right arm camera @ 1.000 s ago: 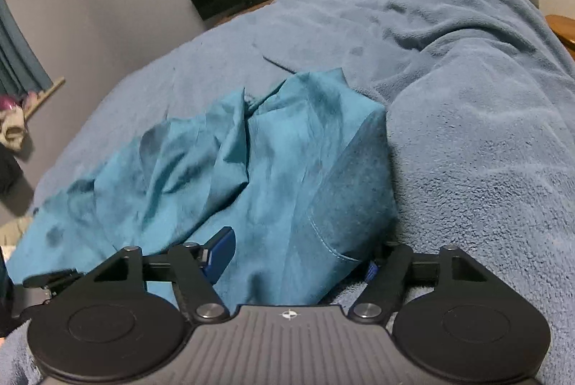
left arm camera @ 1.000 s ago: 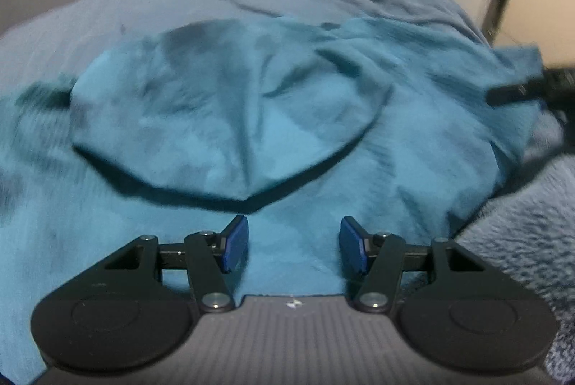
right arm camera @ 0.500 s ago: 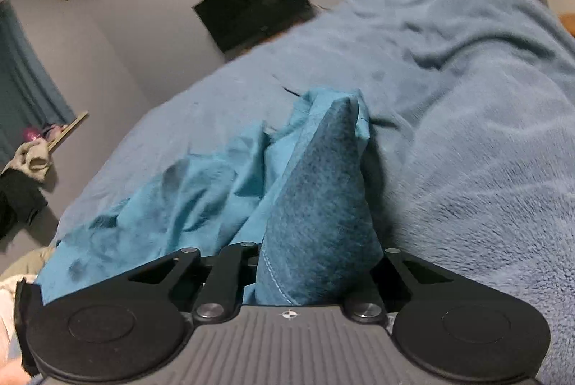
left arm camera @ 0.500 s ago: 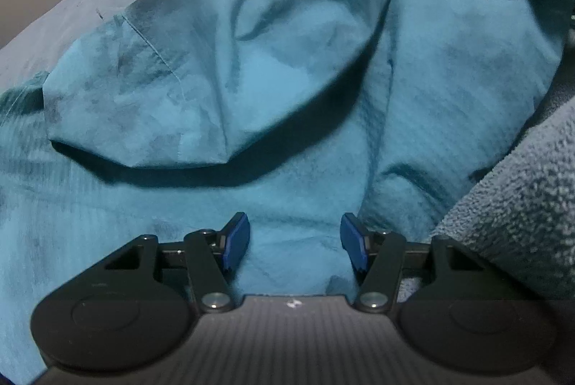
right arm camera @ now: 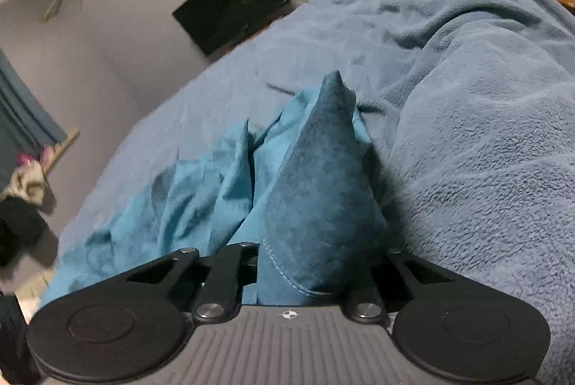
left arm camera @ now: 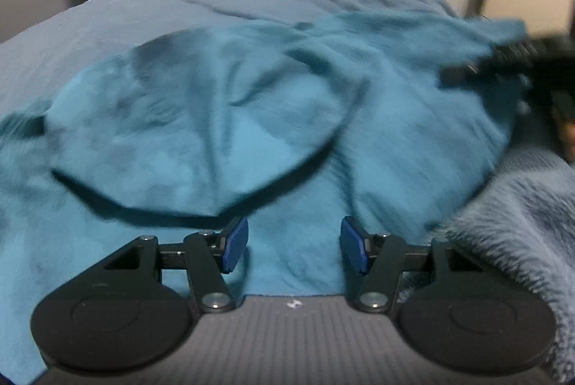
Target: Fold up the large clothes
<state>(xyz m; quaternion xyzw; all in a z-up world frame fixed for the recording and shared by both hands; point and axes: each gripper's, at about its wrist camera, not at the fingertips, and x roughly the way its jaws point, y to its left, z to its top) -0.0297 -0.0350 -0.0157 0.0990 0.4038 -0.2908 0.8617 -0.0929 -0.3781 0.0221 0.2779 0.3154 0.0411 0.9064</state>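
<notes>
Best to keep the right gripper (right arm camera: 309, 262) pinched firmly on the hemmed corner of the teal garment (left arm camera: 222, 119), which rises in a peak straight ahead of those jaws, and to bring the left gripper (left arm camera: 294, 246), jaws half apart and empty above cloth spread just ahead of them, down onto a matching edge before lifting. Counted: one garment, one bed (right arm camera: 467, 104) with a fleece blanket (left arm camera: 521, 216), two grippers, one dark screen (right arm camera: 233, 7).

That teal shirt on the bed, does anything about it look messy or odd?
Yes. The teal garment lies rumpled on the blue blanket, one flap folded over and casting a shadow. Its edge is pinched into a peak by the right gripper. The left gripper is open, holding nothing.
</notes>
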